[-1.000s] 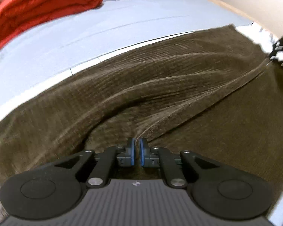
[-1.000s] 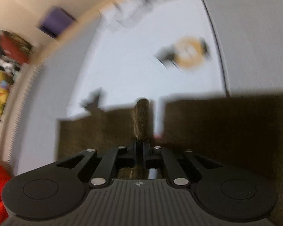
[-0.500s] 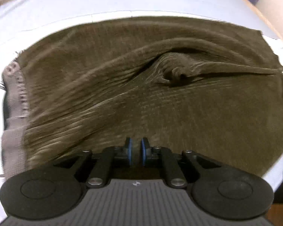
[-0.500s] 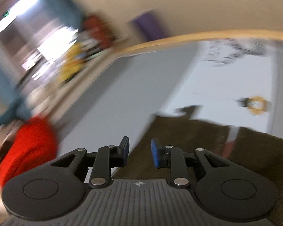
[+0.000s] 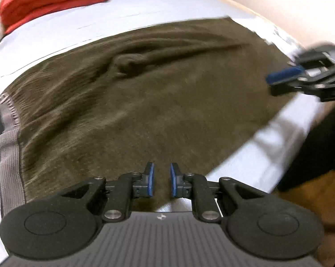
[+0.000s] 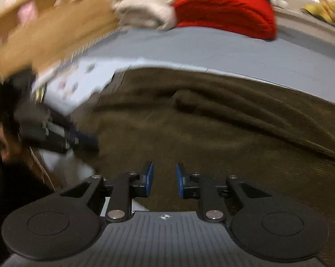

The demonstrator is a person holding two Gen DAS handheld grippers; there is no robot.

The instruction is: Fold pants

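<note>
The brown pants (image 5: 145,102) lie spread flat on the blue-sheeted bed (image 5: 145,6), a bunched wrinkle near their far edge. The left gripper (image 5: 162,182) hangs over their near edge, jaws opening, nothing between. The right gripper (image 6: 164,182), also empty, is closing, seemingly above the pants. A red blanket (image 6: 225,13) sits beyond the pants.

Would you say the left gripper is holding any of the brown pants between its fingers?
No, the left gripper shows an empty gap above the pants.

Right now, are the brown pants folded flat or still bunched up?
Folded over but not flat: the brown pants lie doubled on the bed, grey waistband at one end, with a raised wrinkle mid-cloth.
</note>
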